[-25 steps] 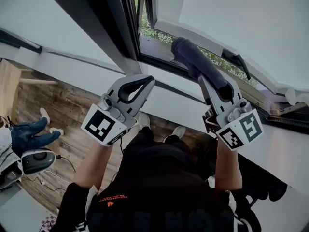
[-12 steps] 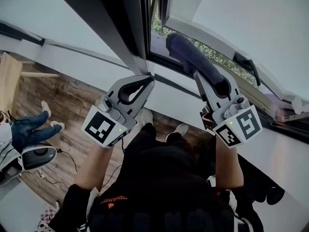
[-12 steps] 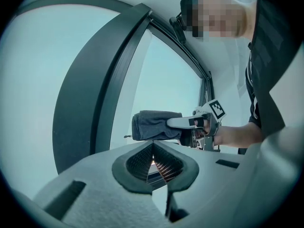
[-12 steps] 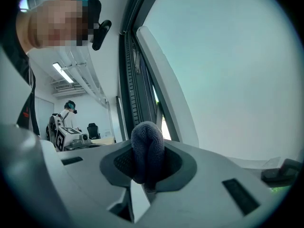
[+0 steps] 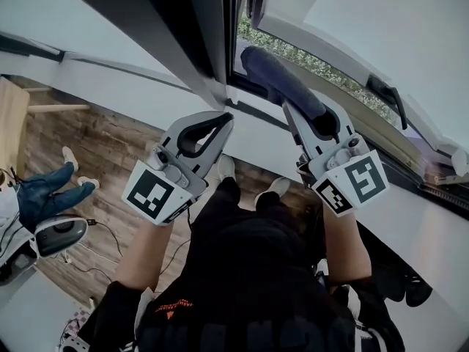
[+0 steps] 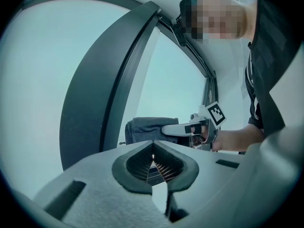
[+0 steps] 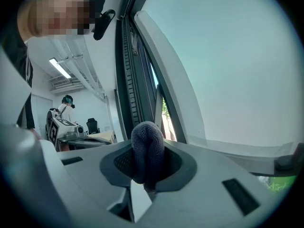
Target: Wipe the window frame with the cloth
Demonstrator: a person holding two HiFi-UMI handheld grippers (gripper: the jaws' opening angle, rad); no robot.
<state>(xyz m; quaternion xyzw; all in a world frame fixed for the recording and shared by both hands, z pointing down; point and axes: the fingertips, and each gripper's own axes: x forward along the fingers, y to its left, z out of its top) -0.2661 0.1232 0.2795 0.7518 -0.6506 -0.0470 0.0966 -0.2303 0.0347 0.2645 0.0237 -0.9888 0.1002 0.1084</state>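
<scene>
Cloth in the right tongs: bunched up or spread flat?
Bunched up. The cloth sticks out of the right tongs as a thick rolled wad, with its rounded fold clamped between the jaws.

Probably an office or lab: strip ceiling light (image 7: pixel 60 68), desk (image 7: pixel 97 137), swivel chair (image 7: pixel 91 125), wood-plank floor (image 5: pixel 95 152).

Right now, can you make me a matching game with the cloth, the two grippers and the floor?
Things:
1 cloth
2 left gripper
3 right gripper
4 floor

States:
A shut, nothing in it
B brown wood
C dark grey
D shut on the cloth

Pairs: 1-C, 2-A, 3-D, 4-B
</scene>
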